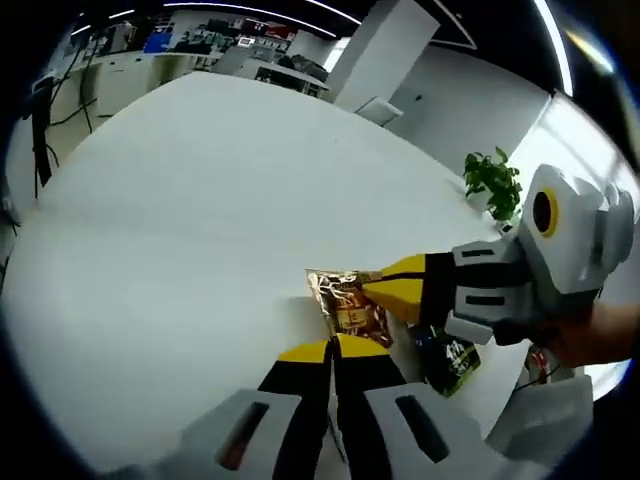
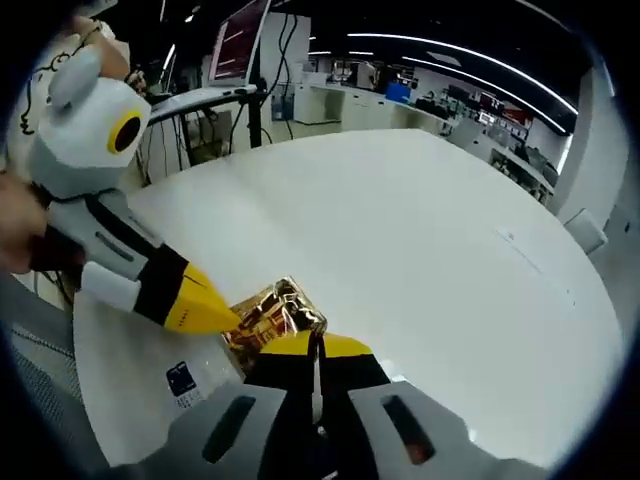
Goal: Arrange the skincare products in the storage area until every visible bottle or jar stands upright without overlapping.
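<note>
A crinkled gold foil packet [image 1: 348, 305] lies low over the white table [image 1: 200, 220], pinched from two sides. In the left gripper view my left gripper [image 1: 331, 349] rises from below with its yellow tips pressed together on the packet's near edge. My right gripper [image 1: 388, 288] reaches in from the right, with its tips closed on the packet's far side. The right gripper view has the same gold packet [image 2: 268, 316] just ahead of my right gripper [image 2: 312, 346], and my left gripper [image 2: 222, 314] touches it from the left.
A dark green packet [image 1: 450, 362] lies right of the gold one, near the table edge. A white pouch with a blue label [image 2: 182, 382] lies under the left gripper. A potted plant [image 1: 493, 182] stands at the table's far right. Desks and monitors [image 2: 240, 40] lie beyond.
</note>
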Available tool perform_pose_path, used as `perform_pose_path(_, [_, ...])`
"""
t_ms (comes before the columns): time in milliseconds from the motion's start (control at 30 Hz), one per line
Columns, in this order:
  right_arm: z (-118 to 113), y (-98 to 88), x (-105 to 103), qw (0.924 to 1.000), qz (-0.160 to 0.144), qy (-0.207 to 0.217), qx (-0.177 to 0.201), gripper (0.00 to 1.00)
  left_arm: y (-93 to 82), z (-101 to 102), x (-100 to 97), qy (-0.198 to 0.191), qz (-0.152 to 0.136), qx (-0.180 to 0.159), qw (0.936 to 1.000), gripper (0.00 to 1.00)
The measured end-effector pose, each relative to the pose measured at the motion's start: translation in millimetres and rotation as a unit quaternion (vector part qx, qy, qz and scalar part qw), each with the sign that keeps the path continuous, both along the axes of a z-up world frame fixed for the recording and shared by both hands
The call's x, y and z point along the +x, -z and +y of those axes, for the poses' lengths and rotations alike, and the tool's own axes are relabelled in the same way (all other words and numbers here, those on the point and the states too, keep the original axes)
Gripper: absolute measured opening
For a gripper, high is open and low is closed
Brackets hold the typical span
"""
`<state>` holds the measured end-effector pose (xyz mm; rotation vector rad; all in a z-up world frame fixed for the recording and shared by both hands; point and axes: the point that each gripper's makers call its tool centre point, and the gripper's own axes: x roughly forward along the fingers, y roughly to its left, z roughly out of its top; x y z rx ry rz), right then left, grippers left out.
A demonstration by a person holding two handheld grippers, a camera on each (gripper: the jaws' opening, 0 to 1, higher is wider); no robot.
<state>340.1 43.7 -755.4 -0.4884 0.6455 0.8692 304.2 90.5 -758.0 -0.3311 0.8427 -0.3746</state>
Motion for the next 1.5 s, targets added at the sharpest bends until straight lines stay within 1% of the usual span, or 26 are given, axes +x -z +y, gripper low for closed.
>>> perform_pose_path(100, [-2,0.7,2,0.9999,0.007,0.002,0.007,0.01,3.7,-1,3.0,-0.007,0.003,-0.003,1.0,0.0])
perform_pose_path(167, [-1,4.3,4,1.0,0.007,-0.002,0.003,0.01,5.1,-2,3.5,-0.004,0.003,0.002,1.0,0.0])
perform_pose_path(267, [1,11.4,5,0.9998,0.006,-0.015,-0.009,0.01,8.8,-3,1.1,0.006,0.002,0.022,0.9998,0.0])
perform_pose_path(333, [2,12.2,6,1.0,0.009,-0.003,-0.003,0.01,10.1,-1,1.3,0.002,0.006,0.021,0.9998,0.0])
perform_pose_path(367, [2,11.6,7,1.0,0.005,0.001,-0.001,0.01,10.3,-1,1.7,0.002,0.006,0.02,0.9998,0.0])
perform_pose_path(433, [4,12.3,9,0.9999,-0.006,-0.006,-0.006,0.01,10.9,0,4.4,0.003,0.001,0.029,0.9996,0.0])
perform_pose_path(567, [5,13.2,9,0.9999,-0.008,-0.01,-0.007,0.01,10.1,0,5.6,0.028,-0.007,0.053,0.9982,0.0])
perform_pose_path(667, [7,12.7,9,0.9997,-0.015,-0.018,-0.009,0.01,7.6,1,6.5,0.047,-0.02,0.071,0.9961,0.01])
perform_pose_path(700, [7,12.6,9,0.9997,-0.016,-0.018,-0.009,0.01,7.3,4,9.5,0.063,-0.039,0.096,0.9926,0.02])
perform_pose_path(767, [6,12.5,9,0.9995,-0.021,-0.019,-0.011,0.01,6.2,7,10.5,0.076,-0.055,0.133,0.9867,0.02])
perform_pose_path(800, [7,12.7,9,0.9995,-0.022,-0.018,-0.011,0.01,5.8,8,8.3,0.088,-0.063,0.167,0.98,0.02])
perform_pose_path(867, [7,12.7,8,0.9993,-0.026,-0.024,-0.016,0.01,-0.9,10,9.8,0.102,-0.084,0.203,0.9703,0.03])
perform_pose_path(900, [7,12.7,8,0.9992,-0.025,-0.025,-0.017,0.01,-4.5,5,10.2,0.117,-0.099,0.205,0.9668,0.03])
perform_pose_path(933, [7,12.7,8,0.9992,-0.025,-0.025,-0.016,0.01,-7.0,4,11.1,0.124,-0.108,0.21,0.9638,0.04])
perform_pose_path(967, [7,12.8,8,0.9993,-0.024,-0.025,-0.014,0.01,-11.6,2,14.4,0.132,-0.125,0.216,0.9594,0.05])
perform_pose_path(1033, [7,13.0,8,0.9993,-0.026,-0.024,-0.013,0.01,-17.9,-11,20.3,0.16,-0.153,0.2,0.9543,0.08])
perform_pose_path(1100, [6,12.3,8,0.9993,-0.027,-0.023,-0.013,0.01,-16.4,-17,25.4,0.175,-0.16,0.198,0.9511,0.11])
perform_pose_path(1133, [6,12.4,8,0.9994,-0.026,-0.022,-0.012,0.01,-13.4,-20,30.0,0.198,-0.172,0.212,0.9415,0.13])
perform_pose_path(1167, [6,12.4,8,0.9993,-0.026,-0.022,-0.014,0.01,-12.8,-20,31.0,0.203,-0.175,0.215,0.939,0.13])
perform_pose_path(1200, [6,12.5,8,0.9993,-0.026,-0.023,-0.015,0.01,-11.3,-23,33.5,0.214,-0.177,0.225,0.9339,0.13])
perform_pose_path(1267, [6,12.0,8,0.999,-0.028,-0.028,-0.019,0.01,-10.5,-28,33.5,0.219,-0.169,0.228,0.9334,0.14])
perform_pose_path(1333, [6,12.0,8,0.999,-0.03,-0.029,-0.019,0.01,1.9,-27,34.3,0.236,-0.156,0.233,0.9303,0.16])
perform_pose_path(1367, [6,12.3,8,0.999,-0.03,-0.029,-0.018,0.01,11.3,-25,34.0,0.241,-0.145,0.238,0.9297,0.18])
perform_pose_path(1400, [6,12.3,8,0.9989,-0.031,-0.029,-0.018,0.01,15.2,-25,33.1,0.244,-0.141,0.239,0.9292,0.18])
perform_pose_path(1433, [5,11.6,8,0.9989,-0.032,-0.029,-0.018,0.01,9.6,-27,31.3,0.24,-0.151,0.232,0.9305,0.18])
perform_pose_path(1500, [6,11.4,8,0.9989,-0.033,-0.029,-0.017,0.01,8.6,-28,30.7,0.241,-0.146,0.23,0.9314,0.18])
